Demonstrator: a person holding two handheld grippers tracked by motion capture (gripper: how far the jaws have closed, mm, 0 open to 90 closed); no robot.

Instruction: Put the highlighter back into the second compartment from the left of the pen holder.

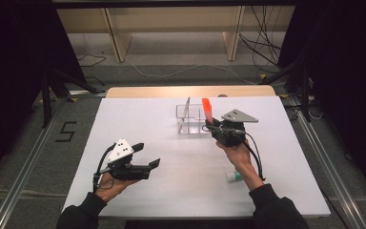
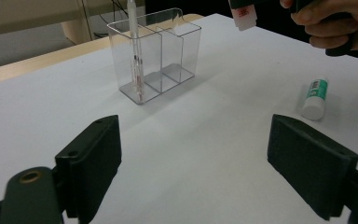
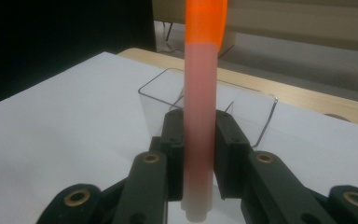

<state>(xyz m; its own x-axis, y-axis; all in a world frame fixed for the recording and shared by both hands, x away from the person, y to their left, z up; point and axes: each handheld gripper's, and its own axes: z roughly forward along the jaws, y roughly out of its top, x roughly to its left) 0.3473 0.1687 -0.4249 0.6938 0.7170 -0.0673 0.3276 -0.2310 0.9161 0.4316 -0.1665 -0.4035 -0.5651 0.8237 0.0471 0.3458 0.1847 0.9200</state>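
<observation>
Black jaws of the right hand-held gripper [image 3: 199,158] are clamped on a marker [image 3: 199,116], pale pink in the body with an orange cap at the top, which stands upright between them. From above, this hand-held gripper [image 1: 213,128] sits just in front of a clear organiser [image 1: 190,119] with the marker's orange cap rising over it. Inside the organiser [image 2: 154,56], a thin white pen [image 2: 134,51] stands in the left compartment. Nearer the person, the left hand-held gripper [image 1: 148,155] is held low over the desk [image 1: 171,191], jaws spread wide with nothing between them. A white glue stick [image 1: 233,176] with a green label lies on the desk beside the right wrist.
</observation>
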